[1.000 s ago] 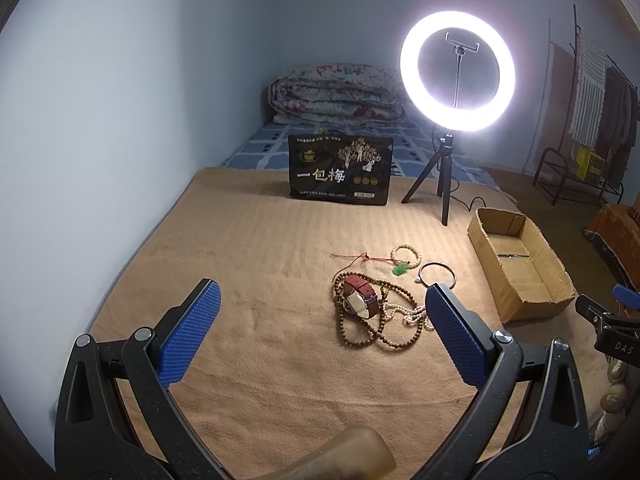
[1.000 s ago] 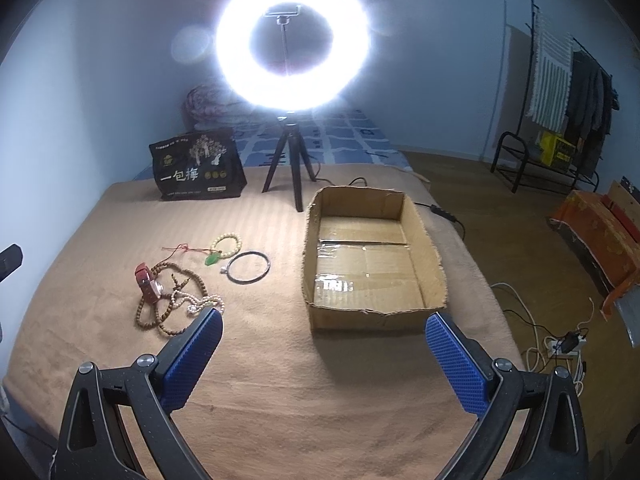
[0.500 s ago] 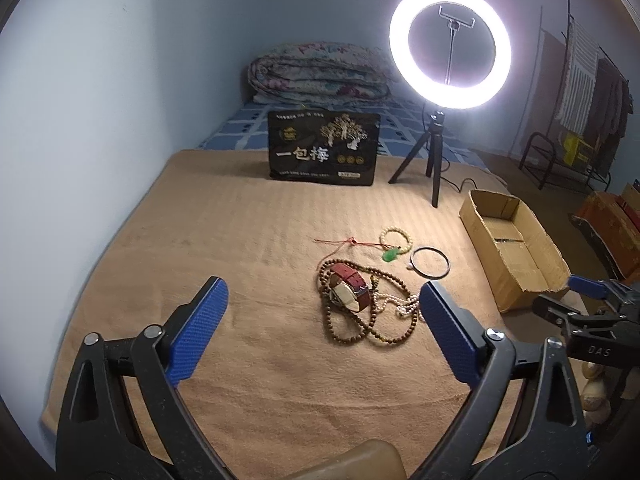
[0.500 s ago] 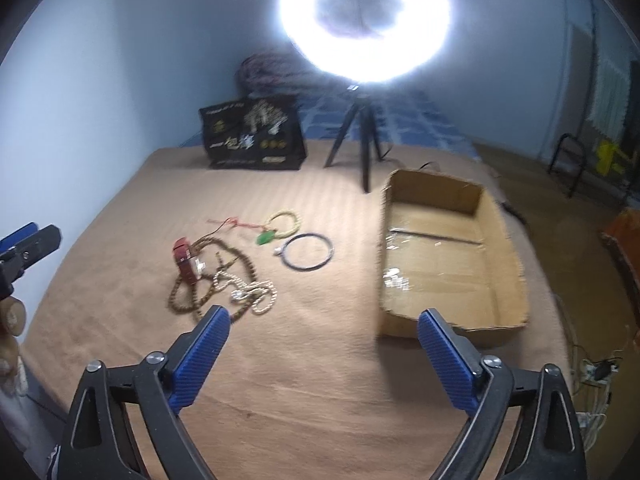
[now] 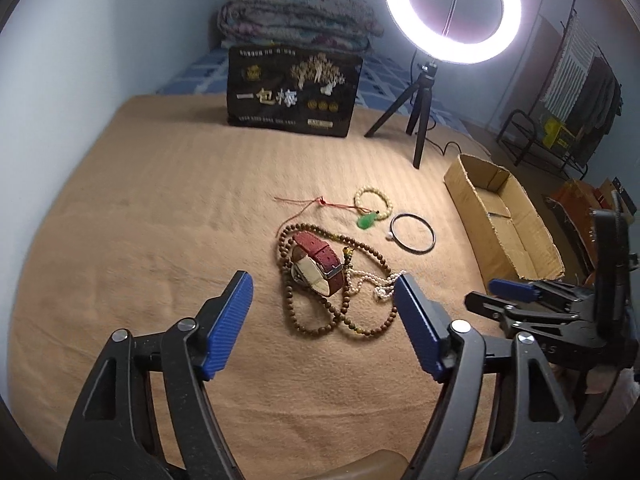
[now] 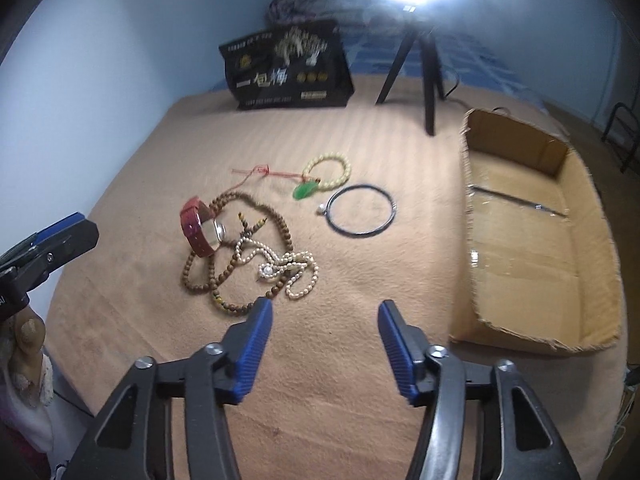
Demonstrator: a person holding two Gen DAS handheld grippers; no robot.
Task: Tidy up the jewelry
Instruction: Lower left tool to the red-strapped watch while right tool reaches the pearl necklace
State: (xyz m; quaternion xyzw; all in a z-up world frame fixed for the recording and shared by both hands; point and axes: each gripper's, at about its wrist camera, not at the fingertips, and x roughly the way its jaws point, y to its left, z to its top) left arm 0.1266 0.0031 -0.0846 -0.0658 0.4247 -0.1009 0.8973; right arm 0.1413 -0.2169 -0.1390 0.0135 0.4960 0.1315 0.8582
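Tan blanket (image 5: 140, 240) on bed | jewelry pile (image 5: 332, 280) sits mid-blanket, left of cardboard box (image 6: 560, 240) | left tool (image 5: 324, 316) closing, nothing between jaws | right tool (image 6: 325, 338) closing too, empty, just short of beads

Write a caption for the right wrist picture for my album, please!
Right gripper, jaws closing on nothing, above a tan blanket near tangled bead necklaces, a red-strapped watch and an empty cardboard box.

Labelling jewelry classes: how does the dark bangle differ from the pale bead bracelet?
The bangle is one thin dark ring with a single pearl; the bracelet is a string of pale yellowish beads. The bangle is the larger loop. The bangle lies alone; the bracelet touches the green pendant. Both lie flat on the blanket.
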